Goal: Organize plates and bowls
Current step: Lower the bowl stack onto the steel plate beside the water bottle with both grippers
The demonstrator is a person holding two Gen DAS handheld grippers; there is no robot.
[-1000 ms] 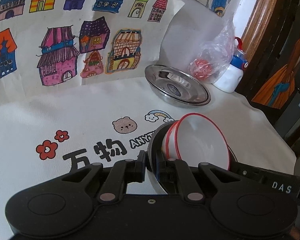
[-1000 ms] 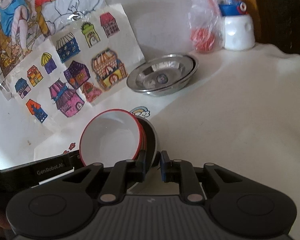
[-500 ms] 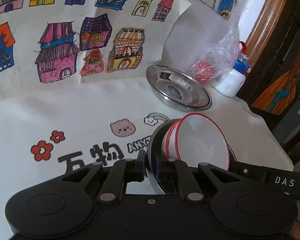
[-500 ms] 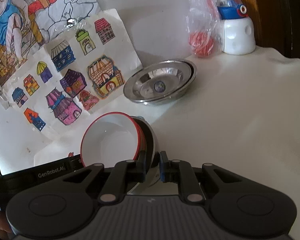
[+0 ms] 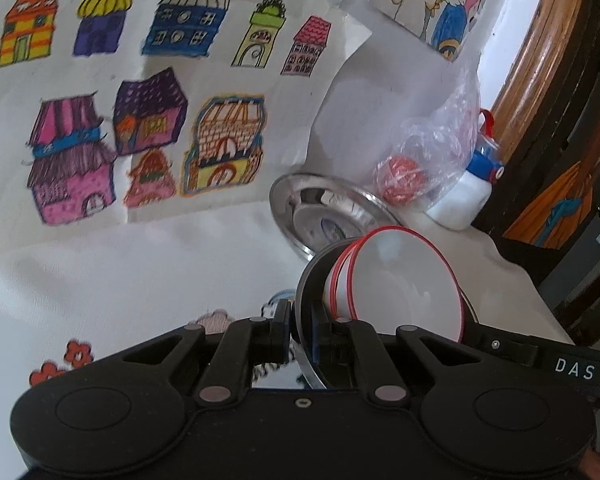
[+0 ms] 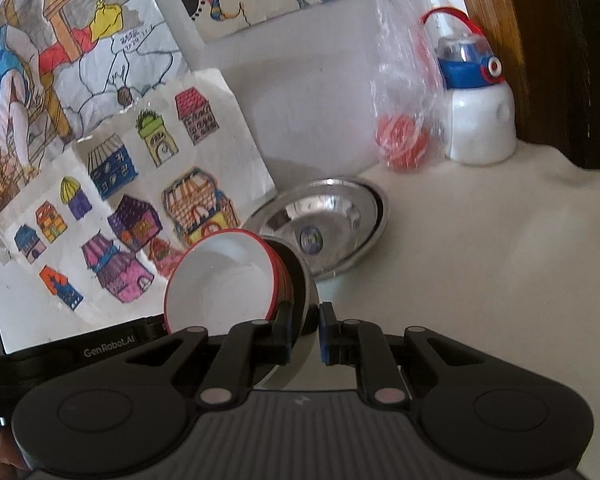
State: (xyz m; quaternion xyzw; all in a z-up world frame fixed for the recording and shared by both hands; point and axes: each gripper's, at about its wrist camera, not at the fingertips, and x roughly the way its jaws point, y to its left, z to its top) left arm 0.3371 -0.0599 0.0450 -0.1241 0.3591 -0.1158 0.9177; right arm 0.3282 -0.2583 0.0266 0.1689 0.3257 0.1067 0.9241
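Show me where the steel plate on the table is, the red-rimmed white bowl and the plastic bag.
steel plate (image 6: 340,216): right wrist view, on its shiny inner surface.
red-rimmed white bowl (image 5: 404,280): left wrist view, on its white inside.
plastic bag (image 6: 404,80): right wrist view, on its clear upper part.

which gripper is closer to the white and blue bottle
Right. The right gripper, shut on the rim of the carried plate, has the bottle ahead, slightly right; the left gripper holds the opposite rim, with the bottle farther off to its right.
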